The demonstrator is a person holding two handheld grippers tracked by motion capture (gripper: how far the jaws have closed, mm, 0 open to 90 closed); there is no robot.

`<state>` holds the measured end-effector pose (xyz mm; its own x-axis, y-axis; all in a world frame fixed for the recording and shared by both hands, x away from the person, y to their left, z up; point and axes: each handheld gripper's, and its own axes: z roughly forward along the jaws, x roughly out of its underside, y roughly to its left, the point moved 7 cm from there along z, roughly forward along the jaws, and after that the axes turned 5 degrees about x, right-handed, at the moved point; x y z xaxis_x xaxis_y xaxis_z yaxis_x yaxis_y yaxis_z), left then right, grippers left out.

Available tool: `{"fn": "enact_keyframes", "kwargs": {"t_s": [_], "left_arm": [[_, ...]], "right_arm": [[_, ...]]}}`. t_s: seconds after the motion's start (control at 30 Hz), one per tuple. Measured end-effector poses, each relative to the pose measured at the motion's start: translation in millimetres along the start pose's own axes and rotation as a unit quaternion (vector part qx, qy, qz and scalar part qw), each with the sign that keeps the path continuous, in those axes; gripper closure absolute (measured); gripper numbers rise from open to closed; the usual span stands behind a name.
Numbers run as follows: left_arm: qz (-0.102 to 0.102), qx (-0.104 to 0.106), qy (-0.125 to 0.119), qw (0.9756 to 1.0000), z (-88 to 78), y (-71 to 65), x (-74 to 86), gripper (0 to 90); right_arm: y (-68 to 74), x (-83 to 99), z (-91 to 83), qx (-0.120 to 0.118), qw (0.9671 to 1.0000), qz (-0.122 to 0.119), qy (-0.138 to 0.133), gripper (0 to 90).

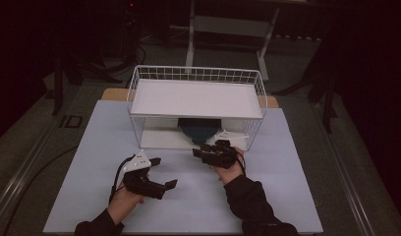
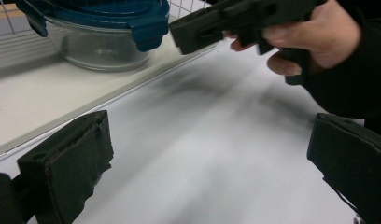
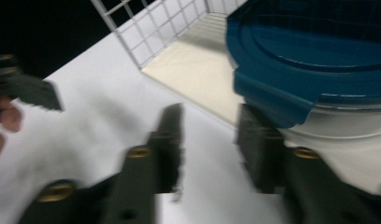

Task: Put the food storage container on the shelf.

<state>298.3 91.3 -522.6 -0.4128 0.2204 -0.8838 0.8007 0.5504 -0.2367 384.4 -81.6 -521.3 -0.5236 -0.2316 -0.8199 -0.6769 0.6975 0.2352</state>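
A clear round container with a blue clip-on lid (image 1: 199,129) stands on the bottom tray of a white wire rack (image 1: 139,93), under its white shelf. My right gripper (image 1: 202,151) hovers just in front of the container, open, with nothing between its jaws. In the right gripper view the container (image 3: 319,56) looms close, and the right gripper (image 3: 212,144) has one jaw just under the lid's side latch. My left gripper (image 1: 163,172) is held low over the table, front left of the rack, open wide. In the left gripper view the left gripper (image 2: 209,158) points toward the container (image 2: 100,28) and the right gripper (image 2: 235,18).
The rack's top shelf (image 1: 196,98) is a flat white board overhanging the container. The pale table (image 1: 267,196) stretches around both hands. The rack's wire side wall (image 3: 151,28) rises to the left of the container. Dark floor and furniture legs lie beyond the table.
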Motion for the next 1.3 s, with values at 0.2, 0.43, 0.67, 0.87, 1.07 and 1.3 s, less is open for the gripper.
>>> {"fn": "enact_keyframes", "kwargs": {"t_s": [0.2,0.43,0.67,0.87,1.07,1.3], "left_arm": [[0.006,0.004,-0.001,1.0000,-2.4,-4.1,-1.4,0.0],[0.014,0.009,0.004,0.9999,-7.5,-11.2,1.8,0.1],[0.016,0.010,0.003,0.9998,-12.0,-14.4,3.1,0.1],[0.017,0.012,0.002,0.9998,-16.2,-16.8,4.4,0.1],[0.025,0.009,0.002,0.9996,-19.2,-20.0,6.3,0.0],[0.027,0.013,0.006,0.9995,-18.7,-22.4,8.4,0.1]], "right_arm": [[3.8,6.4,-12.4,-0.014,0.9999,0.008,-0.005,16.0],[5.2,23.7,-31.8,-0.023,0.9997,-0.006,-0.003,14.0],[5.2,35.5,-51.0,-0.013,0.9997,-0.020,-0.007,14.2],[5.3,45.5,-73.1,-0.010,0.9995,-0.024,-0.015,14.2],[2.2,57.4,-97.9,-0.003,0.9994,-0.026,-0.023,15.0],[-2.9,74.2,-115.1,0.004,0.9994,-0.027,-0.021,14.8]]}}
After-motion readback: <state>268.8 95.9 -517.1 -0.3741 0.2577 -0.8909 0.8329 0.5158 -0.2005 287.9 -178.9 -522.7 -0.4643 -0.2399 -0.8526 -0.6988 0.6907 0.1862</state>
